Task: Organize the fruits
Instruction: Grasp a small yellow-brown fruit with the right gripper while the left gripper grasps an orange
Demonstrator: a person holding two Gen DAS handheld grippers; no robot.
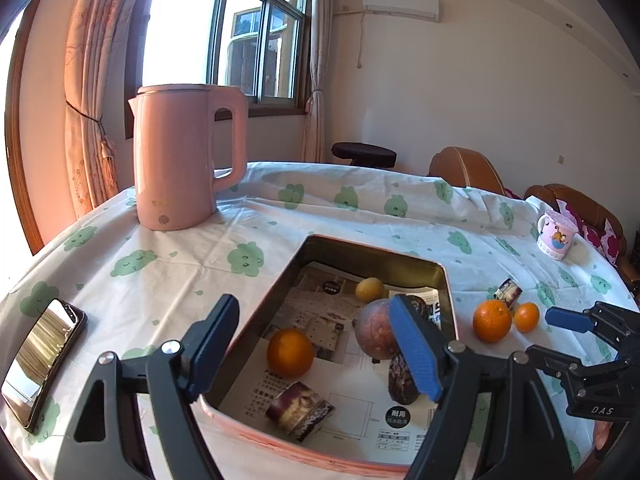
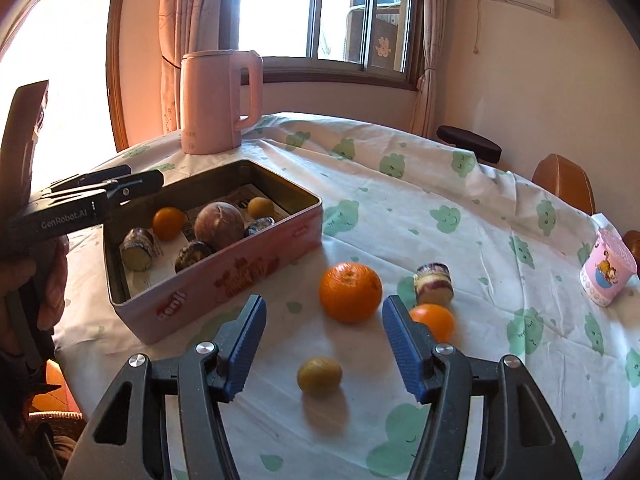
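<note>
We find the left gripper (image 1: 316, 346) released and empty above the tin (image 2: 224, 276), which already holds six pieces, presumably just deposited. Right of it, the right gripper (image 2: 324, 346) stands spread, holding nothing, lined up on the large orange (image 2: 350, 292). Only the right wrist view shows the yellow fruit (image 2: 319, 376) nearest it.

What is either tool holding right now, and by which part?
Nothing. The left tool stands open over the tin, gripping none of the fruit inside. The right tool is open above the tablecloth, with the yellow fruit lying loose below it.
</note>
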